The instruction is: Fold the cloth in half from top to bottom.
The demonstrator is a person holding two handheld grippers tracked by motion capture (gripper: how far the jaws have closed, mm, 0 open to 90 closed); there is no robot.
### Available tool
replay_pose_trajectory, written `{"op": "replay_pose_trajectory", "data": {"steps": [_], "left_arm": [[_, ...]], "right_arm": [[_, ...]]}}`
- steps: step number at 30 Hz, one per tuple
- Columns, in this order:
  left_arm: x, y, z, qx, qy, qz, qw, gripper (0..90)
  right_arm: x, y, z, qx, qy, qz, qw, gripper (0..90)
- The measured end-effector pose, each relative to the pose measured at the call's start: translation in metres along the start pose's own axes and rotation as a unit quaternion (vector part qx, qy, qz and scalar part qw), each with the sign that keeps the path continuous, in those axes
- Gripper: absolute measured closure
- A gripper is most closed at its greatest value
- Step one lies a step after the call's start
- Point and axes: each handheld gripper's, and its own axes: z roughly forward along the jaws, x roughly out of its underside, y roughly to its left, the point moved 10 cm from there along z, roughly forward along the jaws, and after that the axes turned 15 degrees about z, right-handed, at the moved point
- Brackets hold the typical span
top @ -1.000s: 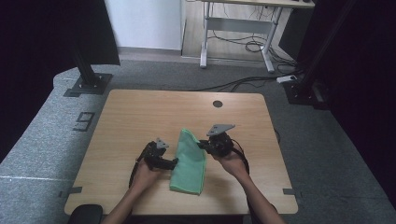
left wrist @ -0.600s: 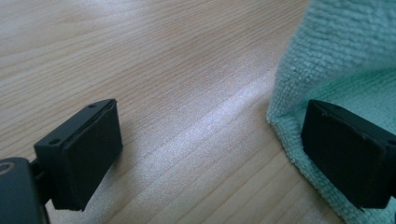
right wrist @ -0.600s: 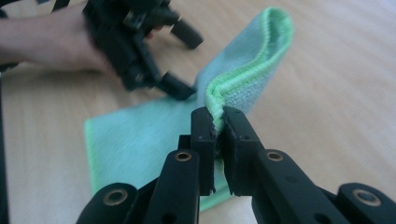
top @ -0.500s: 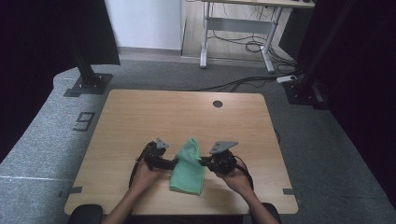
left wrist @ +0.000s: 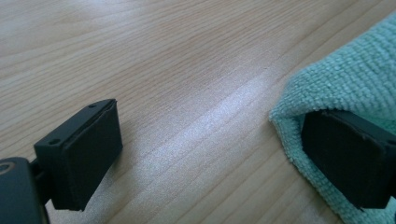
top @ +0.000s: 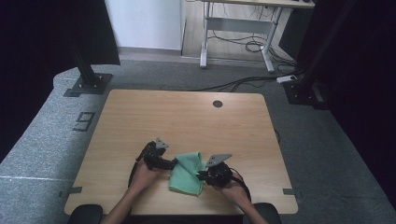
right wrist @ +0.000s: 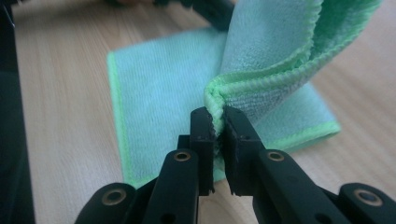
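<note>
Near the front edge of the wooden bench (top: 187, 116), the mint-green microfibre cloth (top: 187, 172) lies half folded between both hands, long axis running away from the person. The right hand-held gripper (right wrist: 219, 122) is pinching a doubled cloth edge; the left hand-held gripper (left wrist: 210, 154) is spread, one jaw tucked under the fold. Grey carpet around.

I can read one mark: a dark figure "9" (top: 84, 122) taped on the grey carpeted floor (top: 42, 149), left of the counter.
</note>
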Motion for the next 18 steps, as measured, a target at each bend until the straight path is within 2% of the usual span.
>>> {"op": "replay_pose_trajectory", "data": {"steps": [6,10,12,14,18], "left_arm": [[0.001,-0.005,-0.006,0.036,0.011,0.009,0.9993,5.3],[-0.002,-0.008,-0.017,0.050,0.017,0.024,0.9983,4.4],[-0.007,-0.008,-0.023,0.057,0.013,0.025,0.9979,1.6],[-0.014,-0.007,-0.029,0.055,0.008,0.026,0.9981,1.1],[-0.033,-0.011,-0.040,0.071,-0.022,0.025,0.9969,4.0]], "right_arm": [[0.005,0.000,0.005,-0.001,0.006,0.002,1.0000,81.7],[0.007,-0.001,0.007,-0.010,0.005,0.017,0.9998,81.5],[0.007,-0.001,0.007,-0.013,0.005,0.019,0.9997,81.1],[0.007,-0.002,0.008,-0.018,0.003,0.025,0.9995,80.7],[0.008,-0.003,0.008,-0.027,-0.001,0.040,0.9988,80.0]]}}
